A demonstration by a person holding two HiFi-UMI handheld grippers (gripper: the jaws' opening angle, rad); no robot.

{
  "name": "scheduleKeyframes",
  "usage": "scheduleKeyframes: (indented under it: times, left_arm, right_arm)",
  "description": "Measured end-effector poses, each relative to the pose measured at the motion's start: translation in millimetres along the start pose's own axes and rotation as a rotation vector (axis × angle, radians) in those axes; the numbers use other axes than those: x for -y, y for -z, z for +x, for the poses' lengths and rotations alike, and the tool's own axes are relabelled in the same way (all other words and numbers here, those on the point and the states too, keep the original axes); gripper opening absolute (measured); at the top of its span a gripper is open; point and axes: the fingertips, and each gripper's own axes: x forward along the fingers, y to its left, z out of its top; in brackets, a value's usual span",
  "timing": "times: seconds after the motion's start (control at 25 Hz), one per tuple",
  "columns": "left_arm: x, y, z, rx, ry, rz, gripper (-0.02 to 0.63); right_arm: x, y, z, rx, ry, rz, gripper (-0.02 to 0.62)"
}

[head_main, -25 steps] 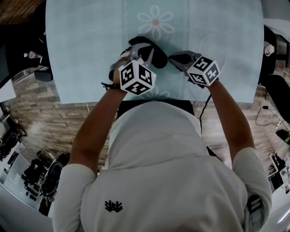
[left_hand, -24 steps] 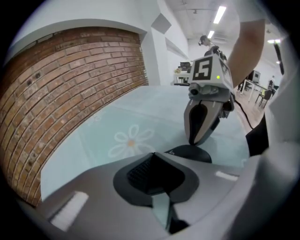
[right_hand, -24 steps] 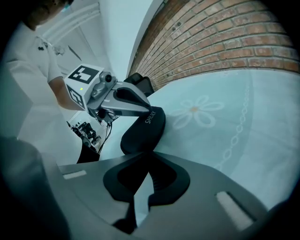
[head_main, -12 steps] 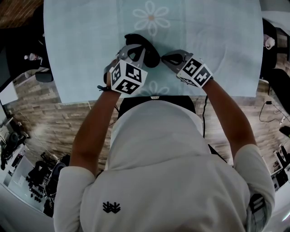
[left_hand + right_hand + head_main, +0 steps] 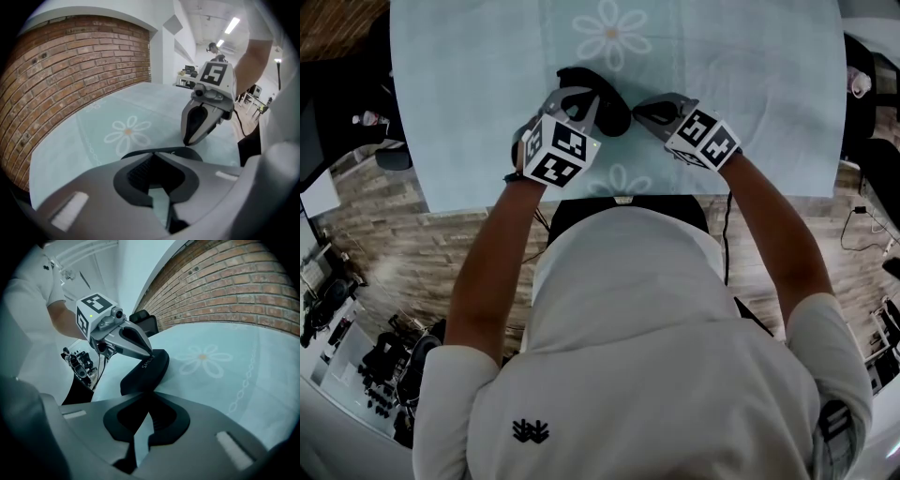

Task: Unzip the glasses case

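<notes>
Head view overhead; gripper views low, opposed, sharing glasses case (image 5: 145,373)

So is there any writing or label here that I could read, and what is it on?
"SHE": white print on the black glasses case, in the right gripper view; the letters after it are unclear.
The marker cubes carry only black-and-white square patterns, no words.
The hoodie shows a small dark emblem, no readable letters.
</notes>
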Motion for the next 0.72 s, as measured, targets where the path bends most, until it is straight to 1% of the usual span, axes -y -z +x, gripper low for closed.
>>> scheduleKeyframes:
  times: [0.24, 0.72]
  left_arm:
    - [-2, 2, -1, 0.006, 0.006, 0.0, 0.052]
    - [-2, 2, -2, 0.033, -0.003, -0.023, 0.052]
  right_arm:
    - [13, -12, 9, 0.01, 0.0, -0.004, 0.0]
    - [31, -32, 23, 0.009, -0.031, -0.005, 0.0]
